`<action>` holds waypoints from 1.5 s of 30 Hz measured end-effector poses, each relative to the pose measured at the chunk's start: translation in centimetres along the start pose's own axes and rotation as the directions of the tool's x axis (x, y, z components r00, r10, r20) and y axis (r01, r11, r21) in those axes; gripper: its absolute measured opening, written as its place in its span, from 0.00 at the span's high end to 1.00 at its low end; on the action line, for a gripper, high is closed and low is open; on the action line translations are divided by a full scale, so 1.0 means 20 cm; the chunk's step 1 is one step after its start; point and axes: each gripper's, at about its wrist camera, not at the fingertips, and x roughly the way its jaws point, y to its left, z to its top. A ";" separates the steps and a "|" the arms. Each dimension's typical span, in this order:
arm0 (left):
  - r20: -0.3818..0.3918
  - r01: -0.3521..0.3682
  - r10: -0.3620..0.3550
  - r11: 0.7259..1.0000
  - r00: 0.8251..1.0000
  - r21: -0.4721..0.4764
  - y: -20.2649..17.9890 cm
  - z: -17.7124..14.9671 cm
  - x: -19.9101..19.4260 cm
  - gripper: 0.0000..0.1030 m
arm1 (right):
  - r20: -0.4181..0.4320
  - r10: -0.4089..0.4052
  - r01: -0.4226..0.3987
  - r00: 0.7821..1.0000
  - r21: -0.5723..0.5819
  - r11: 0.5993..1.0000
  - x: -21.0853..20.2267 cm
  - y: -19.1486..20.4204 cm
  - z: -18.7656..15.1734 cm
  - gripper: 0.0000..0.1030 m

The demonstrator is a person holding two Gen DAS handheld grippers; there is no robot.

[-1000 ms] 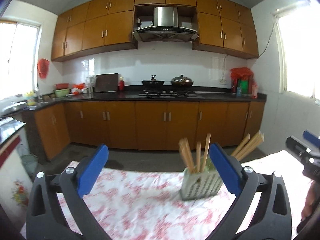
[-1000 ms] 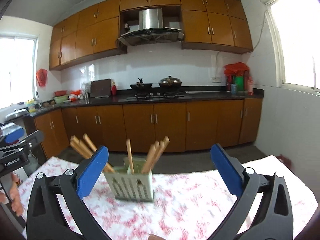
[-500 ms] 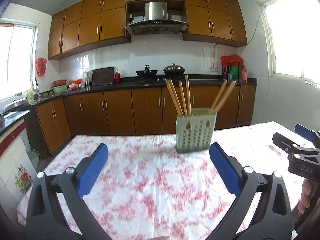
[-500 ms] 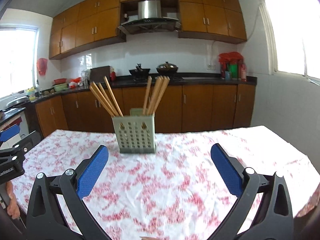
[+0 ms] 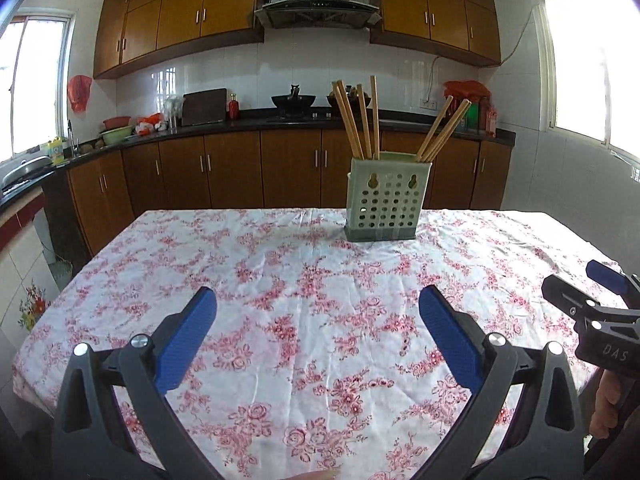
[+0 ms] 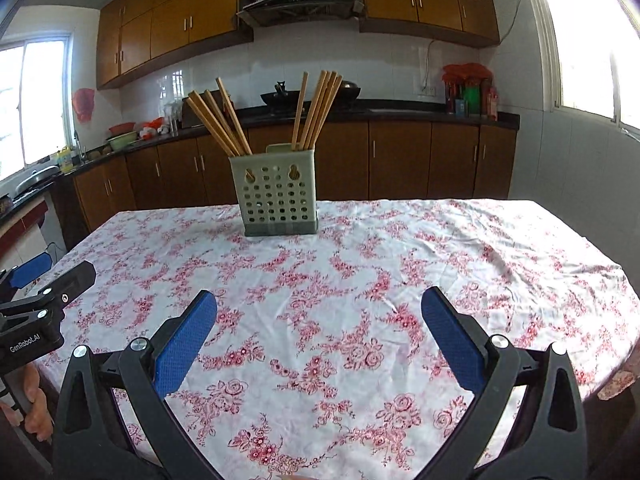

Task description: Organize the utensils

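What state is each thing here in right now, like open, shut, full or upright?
Left gripper: open, holding nothing.
Right gripper: open, holding nothing.
Utensil holder: upright on the tablecloth.
Chopsticks: standing in the holder, leaning in two bunches.
Wall cabinets: doors shut.

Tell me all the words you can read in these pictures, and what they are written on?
"GenRobot.AI": on the black body of the left gripper, seen in the right wrist view.
"DAS": on the black body of the right gripper, seen in the left wrist view; the rest of that word is cut off.
Labels on the bottles on the far counter: too small and blurred to read.
The utensil holder with the chopsticks bears no writing.
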 end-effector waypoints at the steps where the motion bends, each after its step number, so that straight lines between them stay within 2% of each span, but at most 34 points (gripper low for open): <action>1: -0.004 -0.002 0.002 1.000 1.000 0.000 0.00 -0.01 0.00 0.04 | -0.005 -0.001 0.001 1.000 0.004 1.000 0.00 0.00 0.00 0.02; 6: -0.015 -0.015 0.015 1.000 1.000 0.007 -0.01 -0.01 0.02 0.04 | -0.027 -0.002 0.003 1.000 0.026 1.000 0.01 -0.02 -0.01 0.02; 45: -0.016 0.006 -0.006 1.000 1.000 0.001 -0.03 0.02 0.04 0.04 | -0.011 -0.018 0.018 1.000 0.018 1.000 0.00 -0.04 0.00 0.02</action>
